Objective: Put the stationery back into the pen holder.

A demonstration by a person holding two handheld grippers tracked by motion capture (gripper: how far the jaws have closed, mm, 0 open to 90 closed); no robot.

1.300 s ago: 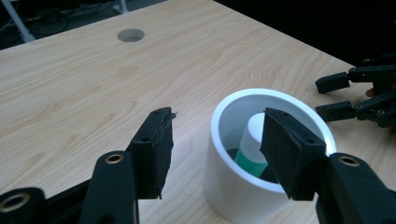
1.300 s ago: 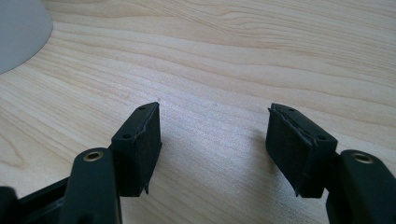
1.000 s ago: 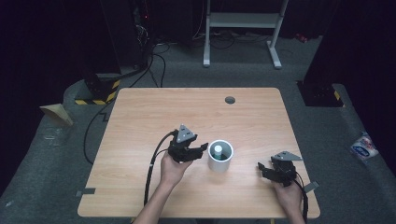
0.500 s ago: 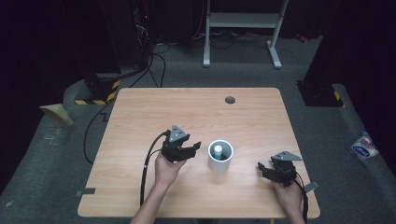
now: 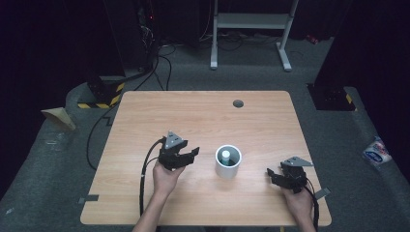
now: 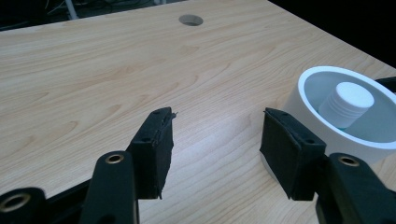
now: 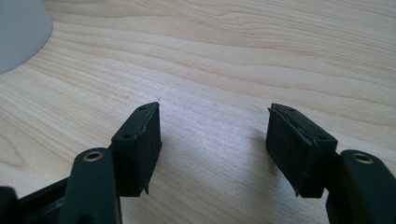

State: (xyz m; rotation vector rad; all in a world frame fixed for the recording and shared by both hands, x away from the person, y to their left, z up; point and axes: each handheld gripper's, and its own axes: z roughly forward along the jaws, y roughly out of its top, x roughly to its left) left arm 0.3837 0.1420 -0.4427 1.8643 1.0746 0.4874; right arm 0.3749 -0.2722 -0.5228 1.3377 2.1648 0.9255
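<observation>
1. I am holding the left claw (image 5: pixel 185 158) low over the tabletop (image 5: pixel 203 116), jaws spread apart and gripping nothing; in the left gripper view its pads (image 6: pixel 152 149) are framing bare wood.
2. I am watching the white cup (image 5: pixel 227 162) standing upright just to the right of that claw, near the front middle of the tabletop. In the left gripper view its wall (image 6: pixel 303 100) is sitting just beside my right-hand pad, and I cannot tell whether they are touching.
3. I am seeing a small white ribbed cap (image 6: pixel 348 102) on a bottle standing inside the cup, so the thing I am working with is in there.
4. I am judging the risk here: if I swing the left claw sideways, that near pad could knock the light cup and tip or slide it, spilling the bottle.
5. I am keeping the right claw (image 5: pixel 284 175) well apart from the cup near the front right, jaws open and empty over bare wood (image 7: pixel 215 126); a rushed reach from there could shove the cup leftward.
</observation>
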